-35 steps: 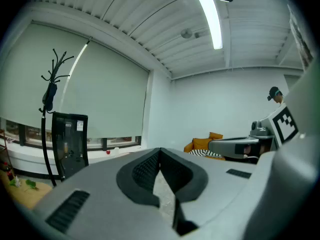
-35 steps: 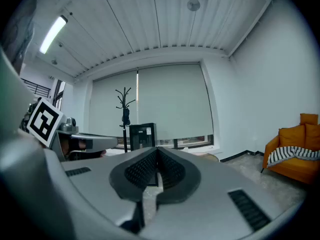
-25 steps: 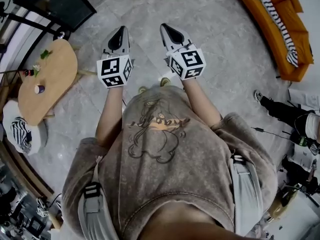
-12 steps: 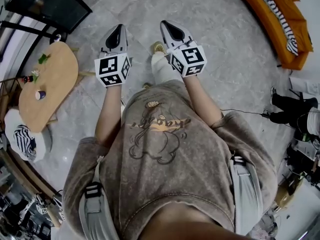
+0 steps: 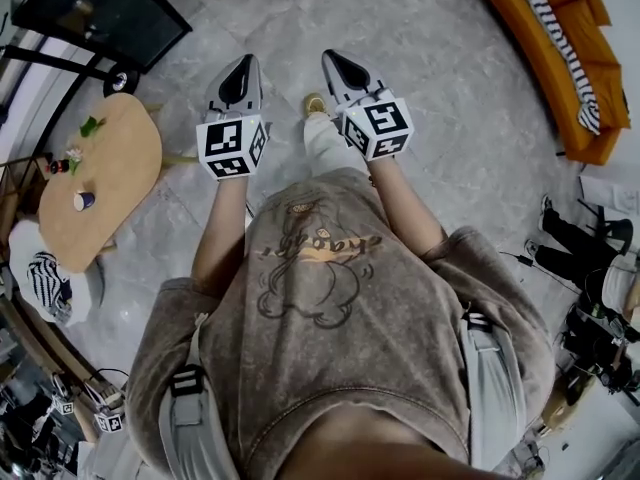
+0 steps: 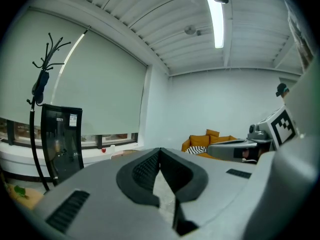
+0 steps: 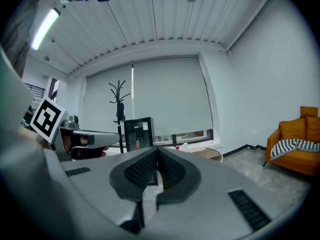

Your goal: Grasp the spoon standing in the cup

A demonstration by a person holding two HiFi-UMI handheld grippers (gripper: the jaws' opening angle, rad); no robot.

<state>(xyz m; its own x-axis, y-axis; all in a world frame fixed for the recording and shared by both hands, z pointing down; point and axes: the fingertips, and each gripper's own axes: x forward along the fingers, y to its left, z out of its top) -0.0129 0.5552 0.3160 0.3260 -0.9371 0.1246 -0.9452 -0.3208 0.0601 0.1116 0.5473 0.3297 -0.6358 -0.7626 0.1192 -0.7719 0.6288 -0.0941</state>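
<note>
grey marbled tile floor [image 5: 430,88] spreads under and ahead of both jaws, in a room with pale walls, a slatted white ceiling and a long strip light [image 6: 216,19]. the left gripper [image 5: 243,63] and the right gripper [image 5: 334,60] are held side by side in front of the person's chest, each with its jaws pressed together at the tips and nothing between the black ribbed pads. the cup [image 5: 83,200], small and pale-rimmed, stands on a rounded light-wood table [image 5: 115,163] well apart from the jaws, far out to the left of the left gripper; the spoon in it is too small to make out. a bit of green sits on the table's farther end [image 5: 90,126]. ahead and to the left of the left jaws stands a black glass-fronted cabinet [image 5: 95,8], with a thin black coat stand [image 6: 42,84] beside it and a broad pale roller blind [image 7: 150,94] behind. far to the right of the right jaws lies an orange sofa [image 5: 575,58] with a striped cloth [image 5: 545,13] on it. the person's own leg [image 5: 325,140] in pale trousers shows between and below the two grippers. no object lies directly between the jaws and the table, only bare tile.
</note>
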